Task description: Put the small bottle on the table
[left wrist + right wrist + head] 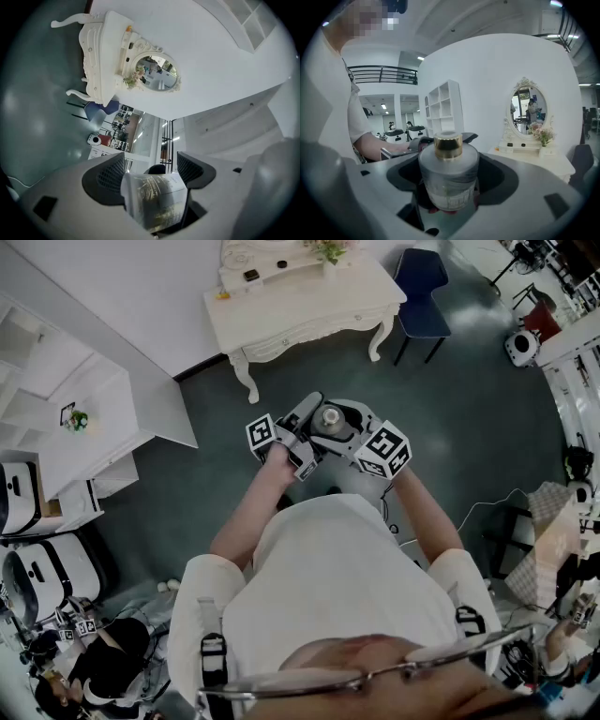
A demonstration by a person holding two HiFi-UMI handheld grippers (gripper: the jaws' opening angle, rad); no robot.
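The small frosted bottle [449, 176] with a gold cap stands upright between the jaws of my right gripper [450, 180], which is shut on its sides. In the head view the bottle [330, 417] shows from above in front of the person's chest, and the right gripper [342, 432] comes in from the right. My left gripper [152, 176] is rolled on its side and is shut on a pale box with gold print [157, 199]. That box [305, 413] sits just left of the bottle in the left gripper [298, 427]. Both are held in the air over the floor.
A white dressing table [300, 310] with an oval mirror [526, 105] stands ahead against the wall, with a blue chair [422, 292] to its right. White shelves [56, 427] are on the left. Another person [103, 662] sits at the lower left. The floor is grey.
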